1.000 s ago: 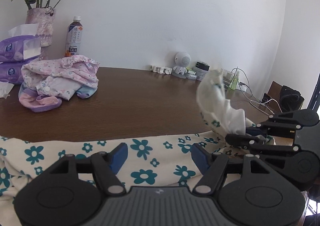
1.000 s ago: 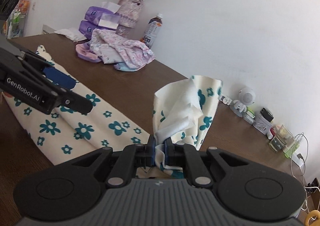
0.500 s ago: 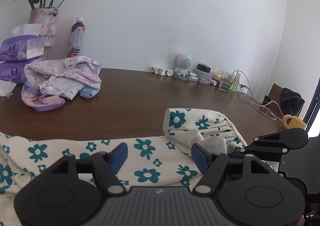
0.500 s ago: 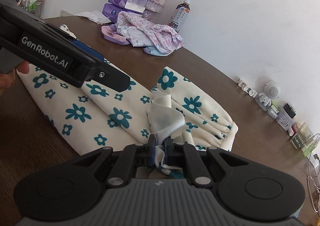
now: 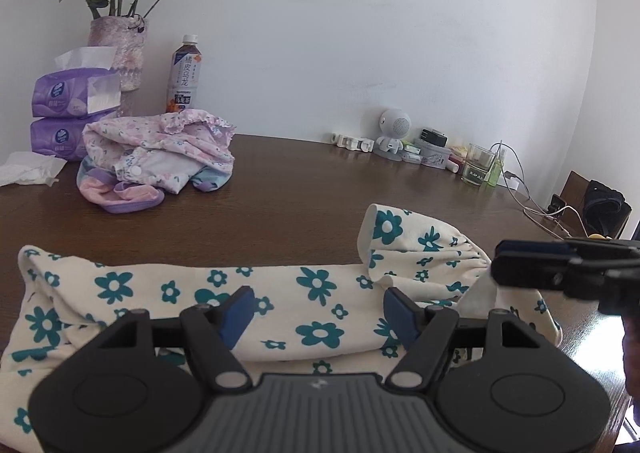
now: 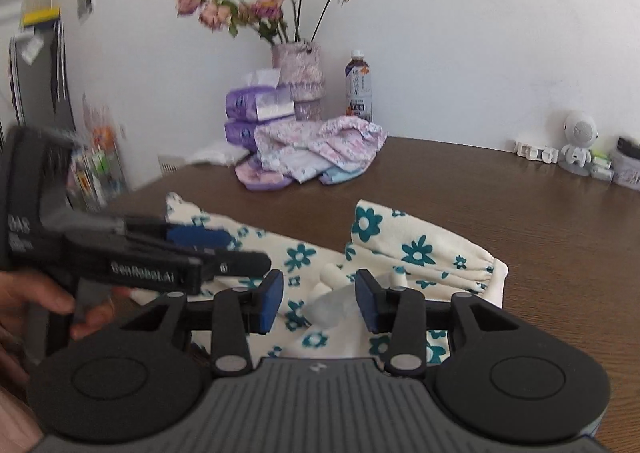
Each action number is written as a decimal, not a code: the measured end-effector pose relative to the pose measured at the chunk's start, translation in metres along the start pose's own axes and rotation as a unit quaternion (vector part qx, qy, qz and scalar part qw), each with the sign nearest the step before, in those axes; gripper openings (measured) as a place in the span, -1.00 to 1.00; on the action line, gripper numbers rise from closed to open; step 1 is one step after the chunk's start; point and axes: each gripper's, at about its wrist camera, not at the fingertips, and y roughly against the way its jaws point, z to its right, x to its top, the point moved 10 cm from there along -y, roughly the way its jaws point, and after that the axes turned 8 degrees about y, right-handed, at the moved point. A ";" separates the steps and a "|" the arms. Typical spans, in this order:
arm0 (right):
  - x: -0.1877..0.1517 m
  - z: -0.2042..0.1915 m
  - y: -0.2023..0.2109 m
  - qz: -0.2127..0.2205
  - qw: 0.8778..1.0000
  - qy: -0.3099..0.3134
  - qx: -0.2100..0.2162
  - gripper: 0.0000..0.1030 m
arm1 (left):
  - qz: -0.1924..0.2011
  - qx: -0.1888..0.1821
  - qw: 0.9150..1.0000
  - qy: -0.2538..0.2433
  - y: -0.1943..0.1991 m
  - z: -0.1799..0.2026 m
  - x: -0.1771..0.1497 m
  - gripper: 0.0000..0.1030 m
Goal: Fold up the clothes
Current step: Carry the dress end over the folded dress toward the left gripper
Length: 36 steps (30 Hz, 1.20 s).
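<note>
- The floral garment [image 5: 280,293] lies on the wooden table [image 5: 300,193], its right end doubled back.
- Left gripper [image 5: 316,313] and right gripper [image 6: 318,303] both gape, holding nothing.
- Judged mid-fold: next needs a fresh grip on an edge.

A wide strip of bare brown table [image 5: 288,189] was left open between the floral garment [image 5: 280,293] at the near edge and the clutter along the far wall. The far left was blocked by a pile of pink clothes [image 5: 160,153], tissue packs [image 5: 68,101], a flower vase [image 5: 120,49] and a drink bottle [image 5: 185,77]. The far right was taken up by a small white robot figure [image 5: 394,131], a glass [image 5: 478,169] and trailing cables [image 5: 536,209].
</note>
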 end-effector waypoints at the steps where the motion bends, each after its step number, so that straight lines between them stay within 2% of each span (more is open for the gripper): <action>1: 0.004 0.007 0.008 0.013 1.000 -0.022 0.007 -0.21 | 0.000 0.002 1.000 -0.001 0.002 0.001 0.000 0.38; 2: 0.009 0.013 0.015 0.027 0.999 -0.044 0.014 -0.20 | 0.001 0.003 1.000 -0.002 0.005 0.002 0.000 0.40; 5: 0.002 0.041 0.029 0.036 0.996 -0.082 -0.004 -0.19 | 0.004 -0.001 1.000 -0.011 0.011 0.012 -0.001 0.43; 9: -0.022 0.057 0.026 0.014 0.995 -0.088 -0.035 -0.22 | 0.005 -0.039 0.998 -0.047 0.018 0.047 -0.002 0.47; 10: -0.028 0.061 0.026 0.008 0.995 -0.089 -0.042 -0.32 | 0.002 -0.051 0.997 -0.059 0.019 0.056 -0.004 0.48; 15: -0.055 0.078 0.025 -0.014 0.992 -0.097 -0.075 -0.35 | -0.005 -0.118 0.985 -0.125 0.030 0.107 -0.017 0.52; 19: -0.063 0.083 0.030 -0.017 0.991 -0.106 -0.074 -0.35 | -0.015 -0.135 0.976 -0.173 0.029 0.128 -0.029 0.59; 24: -0.073 0.086 0.031 -0.026 0.991 -0.114 -0.069 -0.35 | -0.018 -0.151 0.971 -0.182 0.032 0.136 -0.034 0.59; 29: -0.074 0.083 0.025 -0.029 0.991 -0.118 -0.063 -0.35 | -0.011 -0.149 0.975 -0.163 0.043 0.121 -0.030 0.62; 33: -0.075 0.082 0.020 -0.031 0.990 -0.123 -0.065 -0.35 | -0.035 -0.186 0.960 -0.208 0.050 0.132 -0.047 0.63; 36: -0.074 0.079 0.018 -0.031 0.990 -0.122 -0.067 -0.35 | -0.058 -0.163 0.953 -0.250 0.035 0.140 -0.064 0.62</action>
